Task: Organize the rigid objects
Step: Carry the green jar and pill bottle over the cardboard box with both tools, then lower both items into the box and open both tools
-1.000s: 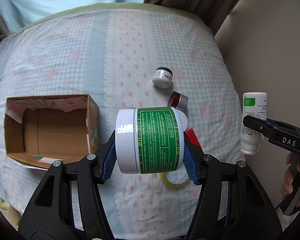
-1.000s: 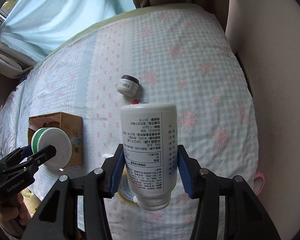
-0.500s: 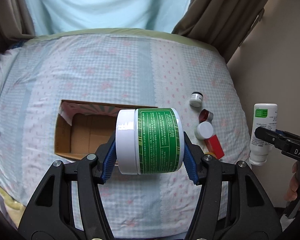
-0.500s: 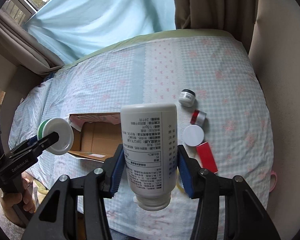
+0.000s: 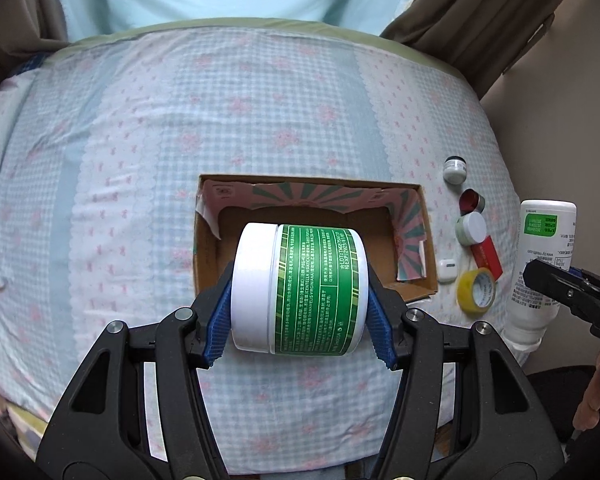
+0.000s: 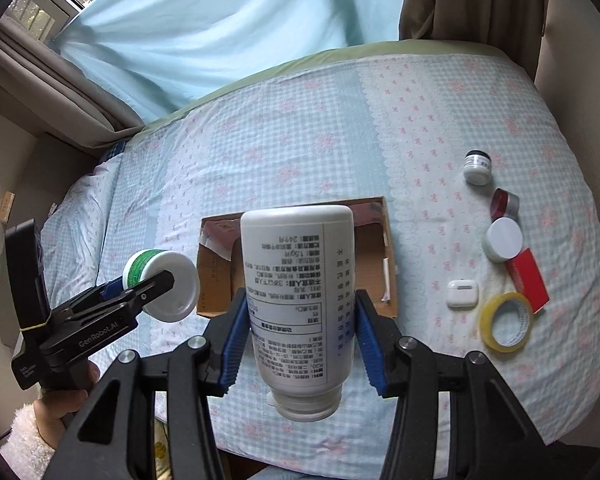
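My left gripper (image 5: 300, 312) is shut on a green-labelled white jar (image 5: 300, 288), held on its side above the near edge of an open cardboard box (image 5: 428, 240). The jar also shows in the right wrist view (image 6: 162, 286). My right gripper (image 6: 298, 344) is shut on a white bottle (image 6: 298, 300), held cap-down in front of the box (image 6: 380, 256). The bottle shows at the right in the left wrist view (image 5: 540, 264). The box looks empty where visible.
On the bed right of the box lie a small white jar (image 6: 478, 166), a red-and-silver tin (image 6: 505, 203), a white-lidded jar (image 6: 504, 239), a red box (image 6: 528, 280), a white earbud case (image 6: 463, 293) and a yellow tape roll (image 6: 506, 322). A wall stands at the right.
Both grippers have pulled back and risen with their loads. The box has shifted from the left to behind the held jar and bottle.
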